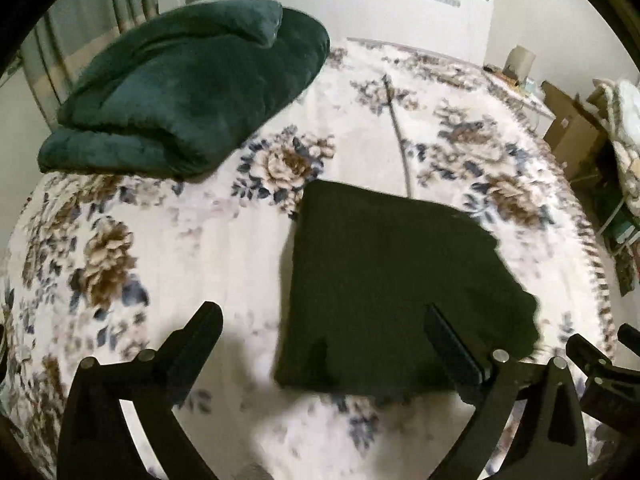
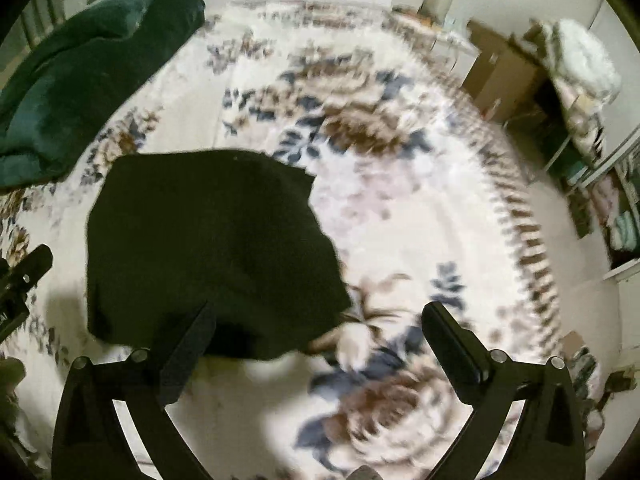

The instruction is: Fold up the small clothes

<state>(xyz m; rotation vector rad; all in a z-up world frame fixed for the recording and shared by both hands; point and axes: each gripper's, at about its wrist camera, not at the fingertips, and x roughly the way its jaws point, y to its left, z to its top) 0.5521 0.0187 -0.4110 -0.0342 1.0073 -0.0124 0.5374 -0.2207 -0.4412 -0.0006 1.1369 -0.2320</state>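
Both grippers hover above the bed and neither has anything in hand. The left gripper (image 1: 324, 320) shows its jaws spread wide, one finger over bare bedspread, the other finger over the near part of the dark garment (image 1: 396, 280), with no cloth caught between them. The right gripper (image 2: 320, 320) is just as wide open, its left finger over the garment's near edge and its right finger out over the floral bedspread (image 2: 400, 208).

The garment lies flat near the front of the bed, a compact dark block with fairly straight left and far edges and a rougher, rounded corner on its right side. Seen from the right wrist, the dark garment (image 2: 208, 248) sits to the left of centre, and the other gripper's finger pokes in at the far left edge of that view. A bulky dark green blanket (image 1: 188, 88) is heaped well apart at the head end, near the white headboard (image 1: 360, 4).

By the look of it, the piece is already folded at least once, so this reads as the gap between folds, or the finish. Motion blur smears both views, so the grippers are on the move, direction unclear. If another fold is due, the call is for both grippers to drop to the near edge, pinch a corner each and carry it evenly over to the far edge. That loose right-hand corner looks the likeliest to slip askew.
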